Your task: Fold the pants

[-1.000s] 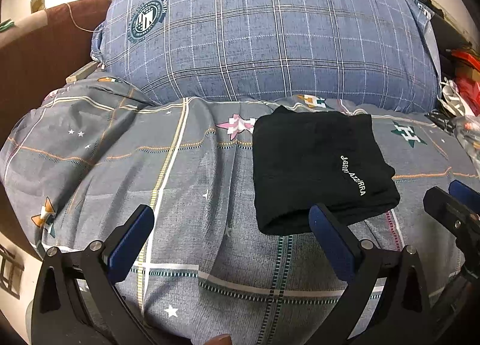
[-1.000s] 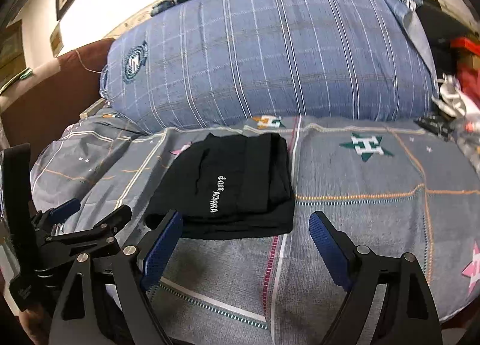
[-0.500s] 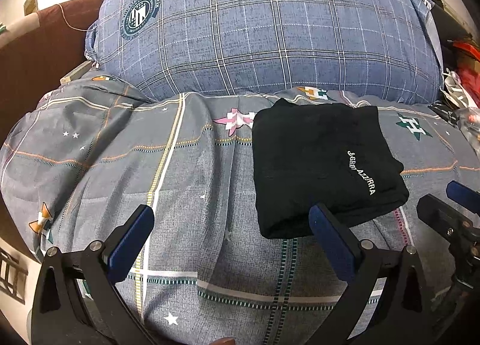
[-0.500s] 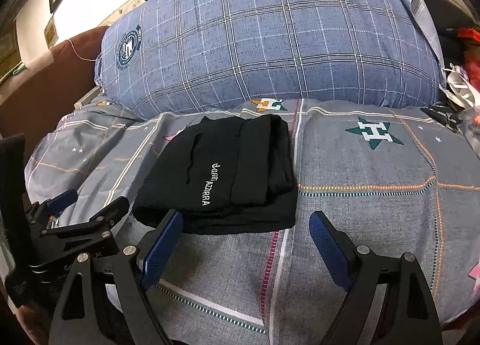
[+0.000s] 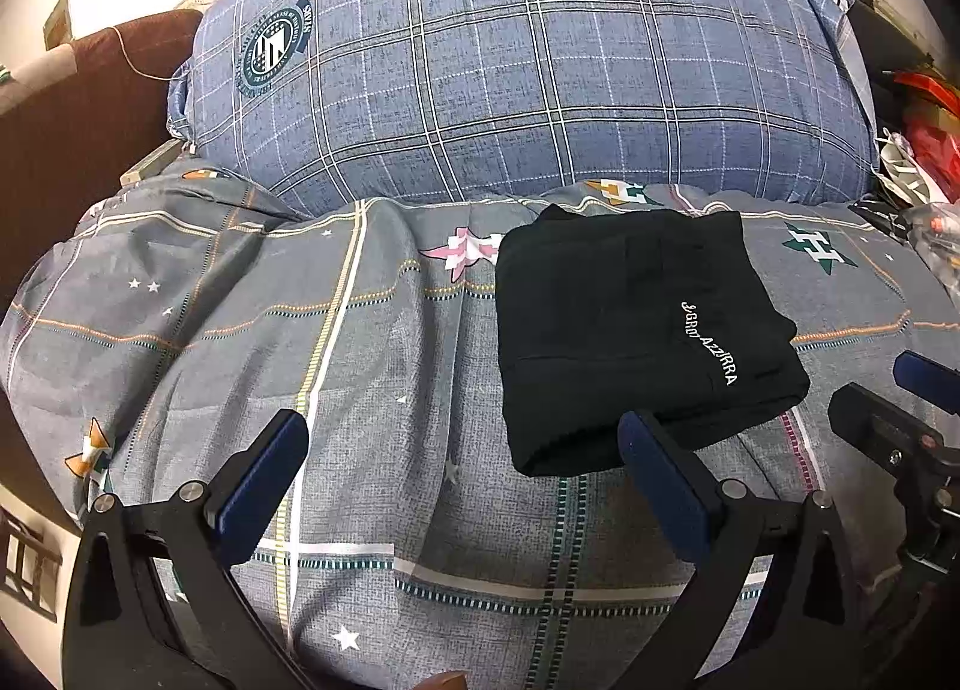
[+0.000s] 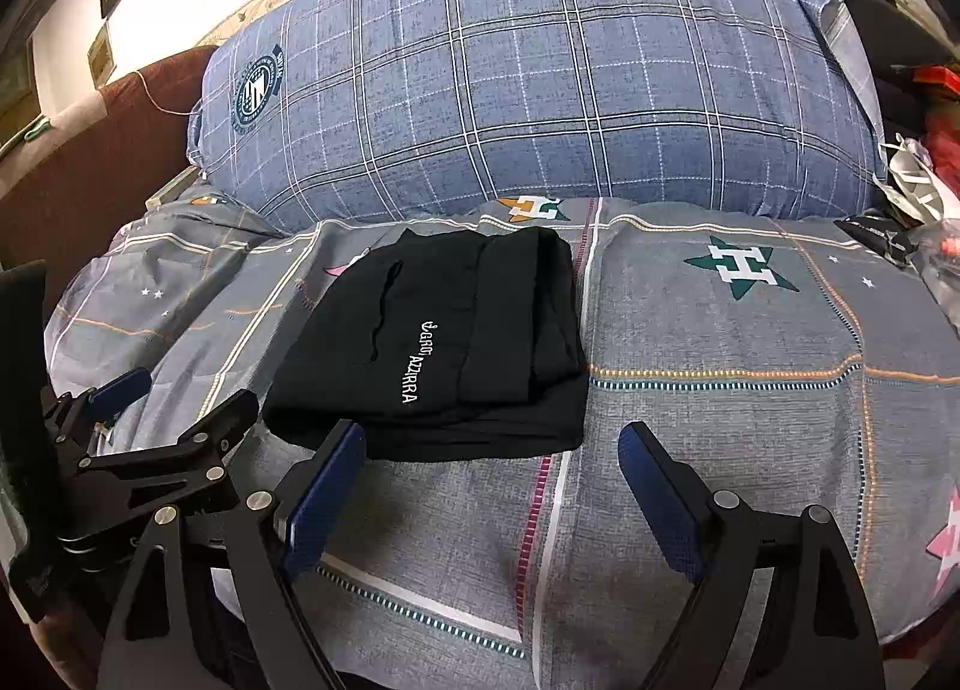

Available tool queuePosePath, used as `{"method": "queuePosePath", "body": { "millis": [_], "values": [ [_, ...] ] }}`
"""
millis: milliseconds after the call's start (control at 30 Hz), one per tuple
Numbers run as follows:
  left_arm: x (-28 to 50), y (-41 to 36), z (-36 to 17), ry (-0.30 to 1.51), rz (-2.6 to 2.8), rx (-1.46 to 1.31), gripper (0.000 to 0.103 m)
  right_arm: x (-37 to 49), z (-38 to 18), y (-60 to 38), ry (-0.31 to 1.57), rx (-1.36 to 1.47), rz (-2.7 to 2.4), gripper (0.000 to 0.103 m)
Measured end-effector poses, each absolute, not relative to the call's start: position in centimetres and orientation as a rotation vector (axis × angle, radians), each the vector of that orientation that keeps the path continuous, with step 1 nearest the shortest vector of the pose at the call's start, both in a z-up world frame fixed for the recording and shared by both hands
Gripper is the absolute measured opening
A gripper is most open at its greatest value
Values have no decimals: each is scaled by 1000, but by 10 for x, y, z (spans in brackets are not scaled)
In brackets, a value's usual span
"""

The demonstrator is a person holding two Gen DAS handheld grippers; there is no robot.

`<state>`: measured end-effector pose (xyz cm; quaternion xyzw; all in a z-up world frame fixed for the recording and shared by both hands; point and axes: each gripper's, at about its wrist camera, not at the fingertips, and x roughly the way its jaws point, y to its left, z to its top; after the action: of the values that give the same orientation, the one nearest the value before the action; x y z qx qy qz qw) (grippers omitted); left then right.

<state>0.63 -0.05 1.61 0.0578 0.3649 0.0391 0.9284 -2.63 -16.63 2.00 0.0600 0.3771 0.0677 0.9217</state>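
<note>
The black pants (image 5: 630, 330) lie folded into a compact rectangle on the grey patterned bedspread (image 5: 360, 366), white lettering on top. They also show in the right wrist view (image 6: 444, 348). My left gripper (image 5: 462, 468) is open and empty, near the bed's front edge, just short of the pants' near left corner. My right gripper (image 6: 492, 480) is open and empty, just short of the pants' near edge. The right gripper also shows at the right edge of the left wrist view (image 5: 900, 420), and the left gripper at the left of the right wrist view (image 6: 150, 432).
A large blue plaid pillow (image 5: 528, 72) stands behind the pants. A brown sofa arm (image 5: 78, 108) is at the left. Clutter with red and white items (image 5: 918, 150) lies at the right. The bedspread (image 6: 750, 366) spreads to the right of the pants.
Both grippers have drawn back and tilted a little, so the pants and pillow sit slightly lower in both views. The pants have not moved. Both grippers stay open.
</note>
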Motion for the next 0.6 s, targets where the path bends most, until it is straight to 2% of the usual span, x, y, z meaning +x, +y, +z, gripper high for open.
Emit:
{"method": "queuePosePath", "body": {
  "millis": [600],
  "values": [
    [7, -2, 16, 752, 82, 117, 103, -24, 20, -165, 780, 108, 141, 88]
  ]
}}
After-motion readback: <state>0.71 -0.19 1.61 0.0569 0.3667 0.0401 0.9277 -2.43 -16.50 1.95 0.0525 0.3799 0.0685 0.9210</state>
